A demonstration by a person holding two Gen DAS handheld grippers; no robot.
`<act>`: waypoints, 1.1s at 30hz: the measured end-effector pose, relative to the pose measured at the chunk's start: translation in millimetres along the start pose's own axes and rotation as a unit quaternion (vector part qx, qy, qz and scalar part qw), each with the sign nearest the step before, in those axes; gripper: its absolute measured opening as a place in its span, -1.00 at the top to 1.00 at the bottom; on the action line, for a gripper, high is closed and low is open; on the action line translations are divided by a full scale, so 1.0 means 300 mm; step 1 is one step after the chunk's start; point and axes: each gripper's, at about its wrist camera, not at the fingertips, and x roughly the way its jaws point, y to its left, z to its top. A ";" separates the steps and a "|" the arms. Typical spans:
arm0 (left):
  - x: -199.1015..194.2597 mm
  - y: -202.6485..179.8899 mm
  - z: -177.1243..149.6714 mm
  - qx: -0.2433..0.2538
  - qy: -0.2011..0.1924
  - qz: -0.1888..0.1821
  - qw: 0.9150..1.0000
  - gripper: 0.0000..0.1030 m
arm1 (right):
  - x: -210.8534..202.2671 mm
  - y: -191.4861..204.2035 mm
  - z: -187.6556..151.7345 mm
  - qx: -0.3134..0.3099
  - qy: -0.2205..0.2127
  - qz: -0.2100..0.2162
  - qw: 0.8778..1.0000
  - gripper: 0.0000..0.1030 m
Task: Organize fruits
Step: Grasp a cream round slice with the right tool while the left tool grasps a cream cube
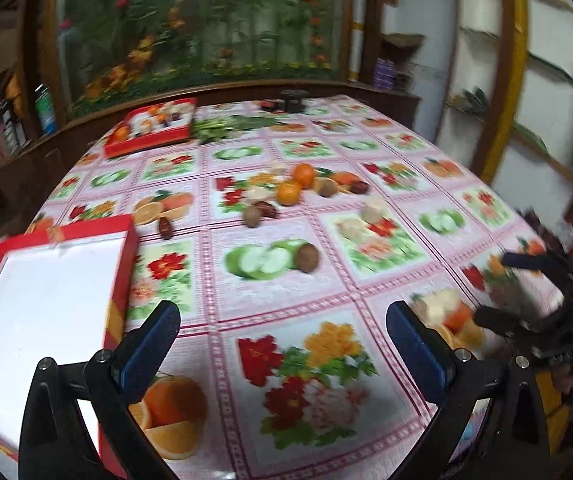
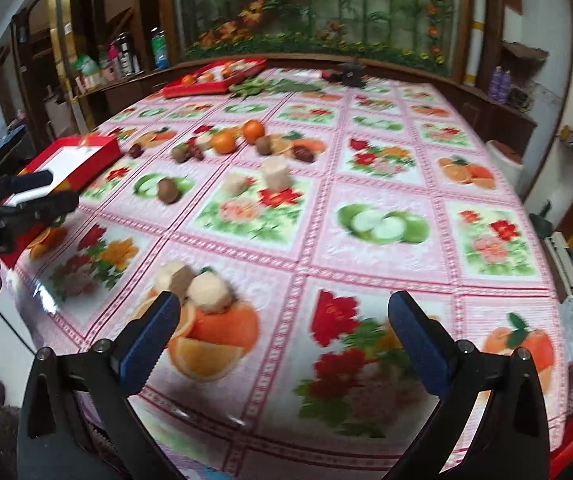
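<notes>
While both grippers hover over the near edge of the bench (image 1: 286, 220), neither holds anything. The left gripper (image 1: 282, 344) has its blue-padded fingers (image 1: 148, 348) spread wide, with only the flower-printed pink oilcloth between them; its left finger hangs over the rim of the red cardboard box with a white inside (image 1: 46, 280), though contact cannot be judged. The right gripper (image 2: 284, 334) is spread just as wide, empty, above the cloth near the bench edge — its left finger sits just beside two pale, peeled-looking round fruits (image 2: 194, 286), apparently not touching them.

Most fruits lie loose in a cluster further back at mid-bench: two glossy oranges (image 1: 296, 184), close together, with brown kiwi-like fruits (image 1: 252, 215) and dark red dates (image 1: 267, 209) scattered around them. One more brown kiwi-like fruit (image 1: 308, 257) lies apart, nearer the left gripper, on a printed green apple. A pale cylindrical piece (image 2: 275, 172) stands upright nearer the right gripper. At the far edge sits a second red tray (image 1: 150, 128) with fruit in it — blurred.
</notes>
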 end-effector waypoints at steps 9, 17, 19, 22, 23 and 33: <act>0.025 -0.134 -0.005 0.067 0.024 -0.081 0.994 -0.99 | 0.088 0.025 0.008 -0.006 0.034 0.032 0.999 -0.59; 0.044 -0.188 -0.017 0.088 0.043 -0.093 0.991 -0.95 | 0.142 0.067 0.035 -0.053 0.040 0.040 0.997 -0.26; 0.057 -0.205 -0.012 0.090 0.051 -0.093 0.990 -0.92 | 0.146 0.068 0.042 -0.056 0.038 0.041 0.997 0.07; 0.089 -0.239 -0.003 0.100 0.063 -0.093 0.989 -0.78 | 0.138 0.036 0.038 -0.048 0.035 0.045 0.997 0.46; 0.105 -0.252 0.001 0.104 0.066 -0.089 0.988 -0.73 | 0.135 0.019 0.035 -0.040 0.035 0.047 0.998 0.46; 0.247 -0.288 0.010 0.065 0.124 -0.072 0.988 0.13 | 0.097 -0.066 0.004 -0.003 0.027 0.054 0.998 0.46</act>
